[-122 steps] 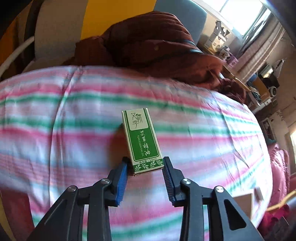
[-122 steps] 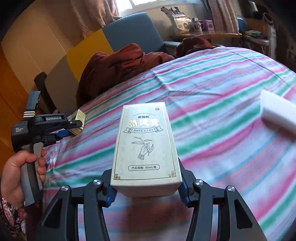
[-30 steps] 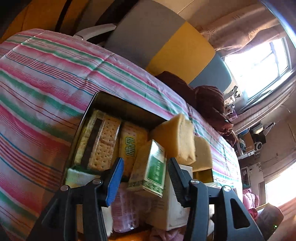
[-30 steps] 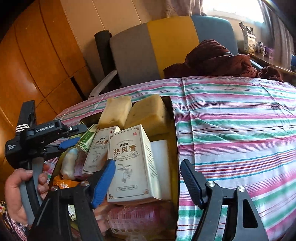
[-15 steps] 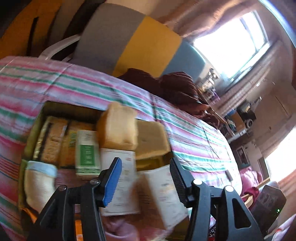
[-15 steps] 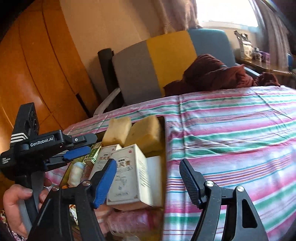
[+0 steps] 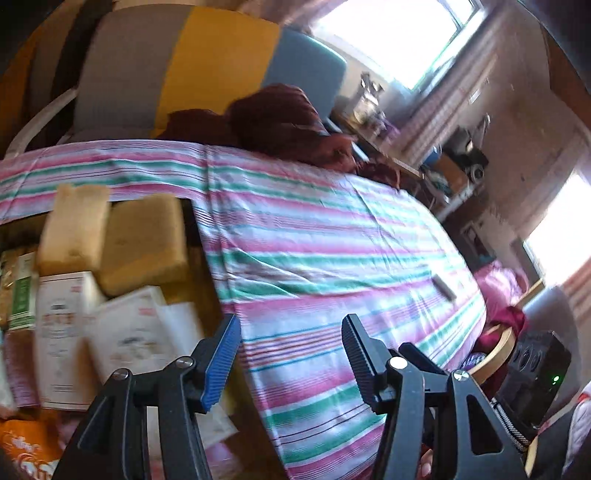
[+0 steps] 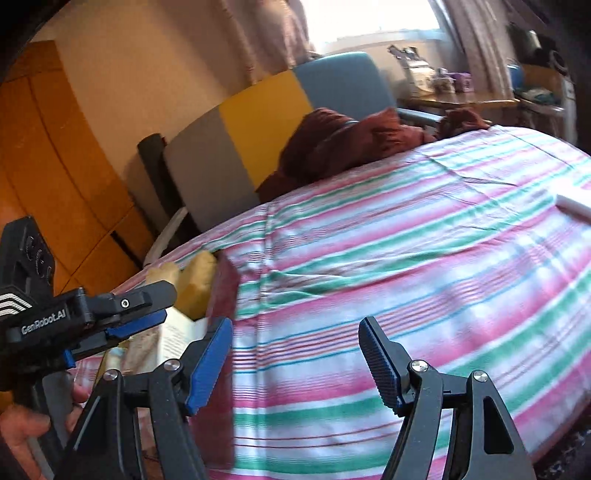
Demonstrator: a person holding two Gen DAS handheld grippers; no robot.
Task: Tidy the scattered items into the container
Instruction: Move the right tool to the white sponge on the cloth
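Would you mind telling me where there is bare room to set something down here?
The striped cloth is bare from the container's edge across to a small item near the far side, and back to the maroon cloth heap. The container itself is crowded with sponges and boxes.

Daylight floods in from the window [image 7: 399, 33] at the top of the left wrist view, blown out to plain white, with a second overexposed patch [image 7: 561, 236] at the right edge. In the right wrist view the window [image 8: 369, 18] glares the same way above the colour-block chair [image 8: 266, 122]. The striped cloth [image 7: 332, 258] looks washed and hazy where the light strikes it. Motion blur smears the boxes [image 7: 122, 332] and sponges [image 7: 144, 240] on the left, making print unreadable. Both pictures bow strongly at the rims, with dark vignetted corners. The wooden panelling [image 8: 55, 166] glows warm orange.
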